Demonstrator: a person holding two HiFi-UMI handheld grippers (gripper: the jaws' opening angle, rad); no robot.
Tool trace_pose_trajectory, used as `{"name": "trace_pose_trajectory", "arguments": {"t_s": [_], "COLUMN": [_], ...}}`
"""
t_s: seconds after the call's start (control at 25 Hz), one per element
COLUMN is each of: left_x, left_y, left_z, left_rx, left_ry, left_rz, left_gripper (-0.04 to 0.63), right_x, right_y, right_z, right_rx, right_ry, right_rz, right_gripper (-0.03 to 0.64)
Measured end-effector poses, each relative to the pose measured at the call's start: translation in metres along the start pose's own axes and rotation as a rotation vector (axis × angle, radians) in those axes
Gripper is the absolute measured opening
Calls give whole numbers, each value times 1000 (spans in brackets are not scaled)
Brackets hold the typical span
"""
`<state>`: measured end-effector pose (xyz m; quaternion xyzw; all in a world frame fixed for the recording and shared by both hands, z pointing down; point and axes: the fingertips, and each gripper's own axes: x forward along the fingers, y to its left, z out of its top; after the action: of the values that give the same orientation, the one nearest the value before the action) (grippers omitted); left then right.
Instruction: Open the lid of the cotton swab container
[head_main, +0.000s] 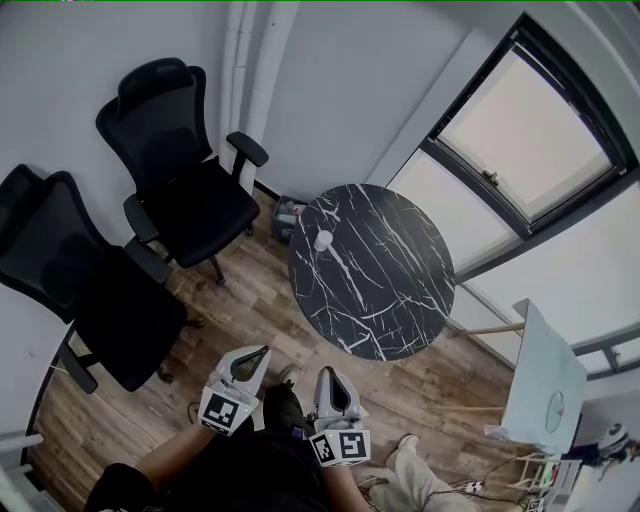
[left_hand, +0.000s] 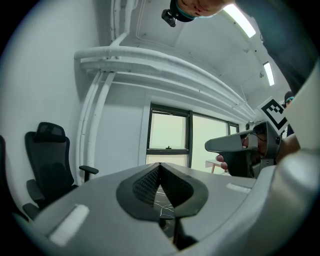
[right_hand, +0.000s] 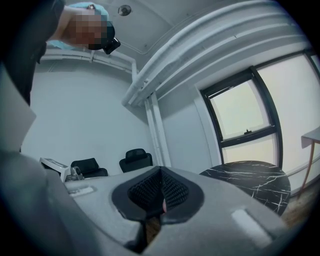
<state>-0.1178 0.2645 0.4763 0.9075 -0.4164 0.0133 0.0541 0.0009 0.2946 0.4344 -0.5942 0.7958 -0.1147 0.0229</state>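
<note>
A small white cotton swab container (head_main: 323, 240) stands near the far-left rim of the round black marble table (head_main: 390, 290). Its lid cannot be made out at this distance. My left gripper (head_main: 262, 352) and right gripper (head_main: 326, 375) are held close to my body at the bottom of the head view, well short of the table. Both are shut with nothing between the jaws. In the left gripper view the jaws meet at the left gripper (left_hand: 160, 166), with the right gripper (left_hand: 237, 146) off to the right. In the right gripper view the right gripper (right_hand: 160, 171) is closed, with the table (right_hand: 255, 180) at right.
Two black office chairs (head_main: 175, 165) (head_main: 75, 285) stand on the wood floor to the left of the table. A white side table (head_main: 545, 380) is at the right, by the large window (head_main: 530, 130). A small box (head_main: 288, 212) sits on the floor behind the marble table.
</note>
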Motion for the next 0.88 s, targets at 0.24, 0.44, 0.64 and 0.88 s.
{"name": "trace_pose_trajectory", "arguments": {"t_s": [0.24, 0.44, 0.64, 0.88], "left_x": [47, 102, 153, 188], "left_y": [0, 1, 2, 4], "left_z": [-1, 0, 10, 7], "left_rx": [-12, -4, -1, 27], "left_ry": [17, 11, 27, 26], "left_rz": [4, 28, 61, 104], "left_gripper": [2, 2, 2, 2], "right_x": [31, 63, 94, 119], "right_y": [-39, -86, -123, -152], "right_z": [6, 14, 28, 34], "right_rx": [1, 8, 10, 10], "right_ry": [-4, 2, 5, 16], "right_rz": [25, 49, 88, 139], "right_gripper": [-3, -3, -3, -3]}}
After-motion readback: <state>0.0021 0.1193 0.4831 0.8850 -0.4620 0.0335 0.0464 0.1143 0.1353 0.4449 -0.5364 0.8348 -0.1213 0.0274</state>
